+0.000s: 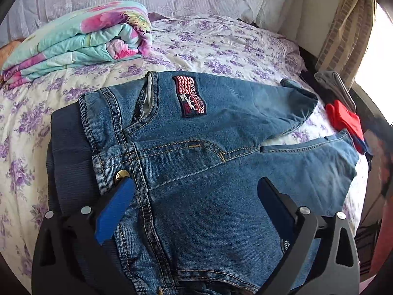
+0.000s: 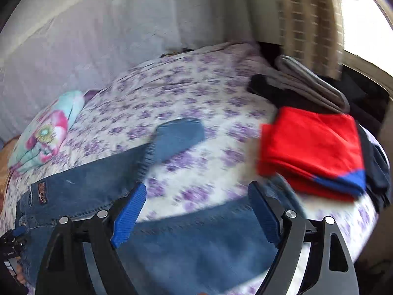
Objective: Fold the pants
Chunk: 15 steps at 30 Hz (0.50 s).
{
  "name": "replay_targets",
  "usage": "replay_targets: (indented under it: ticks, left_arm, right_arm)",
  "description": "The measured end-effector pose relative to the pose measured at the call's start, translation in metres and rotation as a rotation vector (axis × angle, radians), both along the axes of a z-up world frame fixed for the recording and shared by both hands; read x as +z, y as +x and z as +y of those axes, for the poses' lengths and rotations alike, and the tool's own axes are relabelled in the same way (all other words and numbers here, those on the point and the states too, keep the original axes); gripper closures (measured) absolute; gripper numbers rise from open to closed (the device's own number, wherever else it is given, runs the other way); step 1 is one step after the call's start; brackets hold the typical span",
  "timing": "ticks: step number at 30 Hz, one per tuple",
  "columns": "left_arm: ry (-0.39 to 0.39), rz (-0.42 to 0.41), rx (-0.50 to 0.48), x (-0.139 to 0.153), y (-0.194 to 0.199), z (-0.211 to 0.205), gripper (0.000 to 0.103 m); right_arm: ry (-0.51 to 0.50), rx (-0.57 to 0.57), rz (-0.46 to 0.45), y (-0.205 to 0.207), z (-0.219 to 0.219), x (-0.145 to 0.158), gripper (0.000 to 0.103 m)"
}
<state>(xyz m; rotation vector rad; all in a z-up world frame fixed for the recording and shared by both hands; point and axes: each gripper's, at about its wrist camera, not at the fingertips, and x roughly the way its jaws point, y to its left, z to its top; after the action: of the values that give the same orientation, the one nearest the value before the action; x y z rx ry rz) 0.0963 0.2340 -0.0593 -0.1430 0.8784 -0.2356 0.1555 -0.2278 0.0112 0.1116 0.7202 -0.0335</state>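
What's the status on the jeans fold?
Left gripper open over the waistband, right gripper open over a leg, nothing held. Jeans flat, legs splayed, unfolded. Red folded garment near the leg ends.

Jeans spread flat on floral bedsheet, waistband at 9 o'clock, legs toward 3. Left gripper at 6 o'clock, jaws wide, nothing clamped. Folded quilt at 10 o'clock, red garment at 3.
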Motion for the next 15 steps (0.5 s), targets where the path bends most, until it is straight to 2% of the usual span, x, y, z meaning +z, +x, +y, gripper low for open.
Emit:
replay_targets:
  ticks: [3,4,5,7,8,9,10,11,12,15]
  left_arm:
    - [-0.006,-0.002,-0.004,-0.001,-0.001,0.002,0.005]
    - [-0.013,-0.003,-0.005,-0.001,-0.001,0.003,0.005]
    - [-0.019,-0.002,-0.006,-0.001,-0.001,0.004,0.005]
    - [-0.022,-0.003,-0.009,-0.001,-0.001,0.005,0.005]
    - [-0.021,-0.004,-0.010,-0.001,-0.001,0.005,0.005]
    - [-0.019,-0.003,-0.012,-0.001,-0.001,0.004,0.005]
    - [-0.015,-0.003,-0.014,-0.002,-0.001,0.004,0.005]
    - [-0.010,-0.002,-0.015,-0.002,-0.001,0.004,0.005]
    - [-0.006,-0.003,-0.016,-0.002,-0.001,0.002,0.005]
    - [0.000,0.000,-0.020,-0.003,0.000,0.001,0.005]
  right_arm:
    - [-0.065,0.077,0.067,0.094,0.038,-0.012,0.018]
    - [-0.118,0.070,0.101,0.121,0.048,-0.017,0.016]
    - [-0.228,0.041,0.153,0.156,0.059,-0.031,0.015]
    - [-0.366,0.003,0.294,0.194,0.056,-0.062,0.015]
    - [-0.336,0.016,0.370,0.209,0.050,-0.078,0.016]
    - [-0.246,0.032,0.388,0.202,0.036,-0.080,0.025]
    - [-0.136,0.036,0.383,0.199,0.023,-0.077,0.049]
    - [-0.073,0.045,0.372,0.195,0.015,-0.071,0.064]
    - [-0.004,0.061,0.328,0.187,0.007,-0.059,0.094]
    - [0.129,0.026,0.107,0.150,-0.027,-0.021,0.092]
